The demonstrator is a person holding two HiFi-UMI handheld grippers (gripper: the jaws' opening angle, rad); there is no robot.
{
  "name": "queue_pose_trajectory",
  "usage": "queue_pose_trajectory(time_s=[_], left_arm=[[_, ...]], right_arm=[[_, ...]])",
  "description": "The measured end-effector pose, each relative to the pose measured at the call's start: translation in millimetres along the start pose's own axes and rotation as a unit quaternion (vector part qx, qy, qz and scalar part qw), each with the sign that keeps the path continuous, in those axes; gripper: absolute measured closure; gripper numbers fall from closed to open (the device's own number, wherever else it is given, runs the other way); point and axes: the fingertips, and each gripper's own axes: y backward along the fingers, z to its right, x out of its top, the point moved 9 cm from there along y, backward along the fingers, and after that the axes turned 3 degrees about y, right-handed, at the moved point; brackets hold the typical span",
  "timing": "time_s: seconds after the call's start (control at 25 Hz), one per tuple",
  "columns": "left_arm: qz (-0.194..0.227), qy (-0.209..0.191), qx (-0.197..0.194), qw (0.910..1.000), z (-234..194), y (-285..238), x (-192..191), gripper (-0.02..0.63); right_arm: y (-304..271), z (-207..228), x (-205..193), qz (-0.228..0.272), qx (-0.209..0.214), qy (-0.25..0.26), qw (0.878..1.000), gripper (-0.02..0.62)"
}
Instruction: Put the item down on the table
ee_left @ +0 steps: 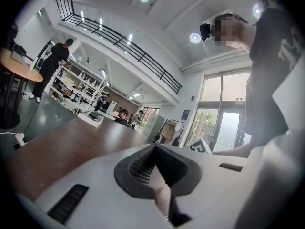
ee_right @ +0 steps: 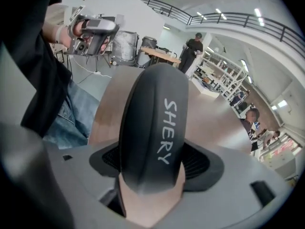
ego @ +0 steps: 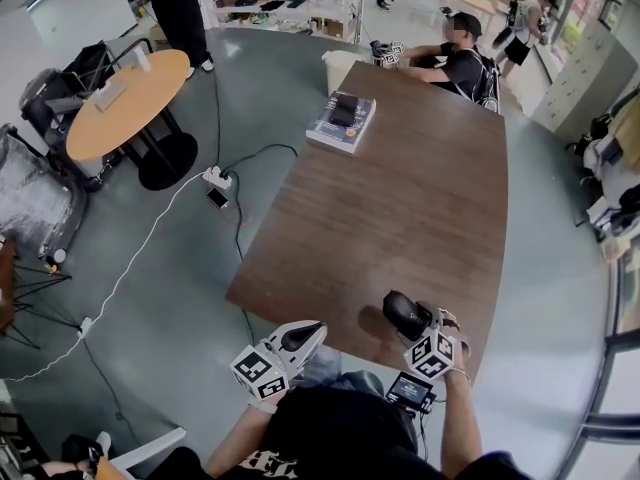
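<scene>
— What colour is the smooth oblong case (ee_right: pixel 152 109) in the right tongs (ee_right: pixel 152 162)?
— Matte black, with white lettering. Beneath them, the long wooden table (ego: pixel 400 198) is dark brown and grained. On the left tongs (ego: pixel 312 333), the marker cube (ego: pixel 262 373) has black-and-white squares.

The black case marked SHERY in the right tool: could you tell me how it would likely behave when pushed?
The black case shows no dent in the right tool, so it is probably stiff. Its smooth shell may slide on the table. Its rounded sides suggest it could rock.
</scene>
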Motion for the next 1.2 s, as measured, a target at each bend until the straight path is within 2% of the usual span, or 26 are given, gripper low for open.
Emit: queue_pose_trajectory(time_s=[0.36, 0.64, 0.88, 1.2], left_arm=[[-0.010, 0.013, 0.009, 0.9998, -19.3, -10.5, 4.3, 0.600], [-0.023, 0.013, 0.004, 0.9996, -18.8, -17.7, 37.7, 0.600], [-0.041, 0.018, 0.005, 0.9990, -12.4, -19.3, 67.6, 0.600], [-0.056, 0.016, 0.001, 0.9983, -9.7, -22.6, 96.4, 0.600]], right_arm=[[-40.8, 0.0, -5.2, -0.036, 0.046, 0.015, 0.998, 0.264], [-59.3, -0.4, 0.1, -0.062, 0.074, 0.027, 0.995, 0.264], [-74.5, 1.7, 0.0, -0.093, 0.076, 0.028, 0.992, 0.264], [-82.8, 4.0, 2.7, -0.110, 0.091, 0.025, 0.989, 0.264]])
